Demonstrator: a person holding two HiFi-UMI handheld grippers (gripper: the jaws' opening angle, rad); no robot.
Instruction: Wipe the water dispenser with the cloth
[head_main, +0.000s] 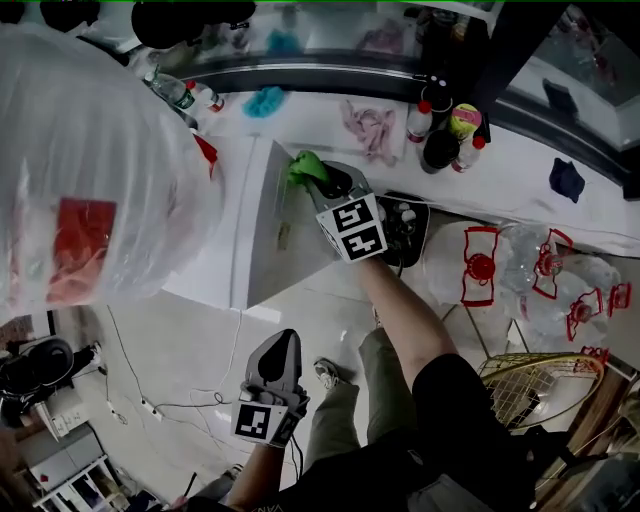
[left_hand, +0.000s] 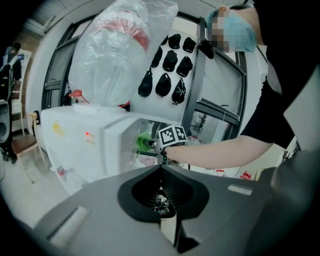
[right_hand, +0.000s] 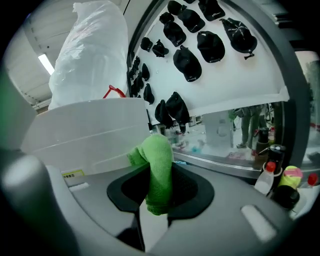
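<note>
**Wipe under way on dispenser side, most of it still to do**

Your right tongs (right_hand: 160, 175) were clamped on the green cloth (right_hand: 156, 155). It was bunched between the jaws, with one wad poking out ahead of them and the tail hanging down behind.

You had the cloth up at the top rear corner of the water dispenser (head_main: 285, 245), on the shaded side panel. It was right at the edge where that panel meets the white top. It looked pressed against the panel, but no view showed the contact line cleanly, so contact is a judgement.

Your left tongs (left_hand: 161, 169) had their jaws together with nothing between them. They hung well below the dispenser over the floor, on its front side, and took no part in the wipe.

The big plastic-wrapped bottle (head_main: 90, 150) sat on top of the dispenser. The counter (head_main: 510, 190) with its small bottles ran behind the dispenser.

As for progress, I'd call it early to mid wipe. The cloth was gripped and on station at one corner of the side panel. No streaks or wet marks showed, so I couldn't tell how much was already wiped. Likely still to do were the lower side panel, the front with the taps, and the top around the bottle.
</note>
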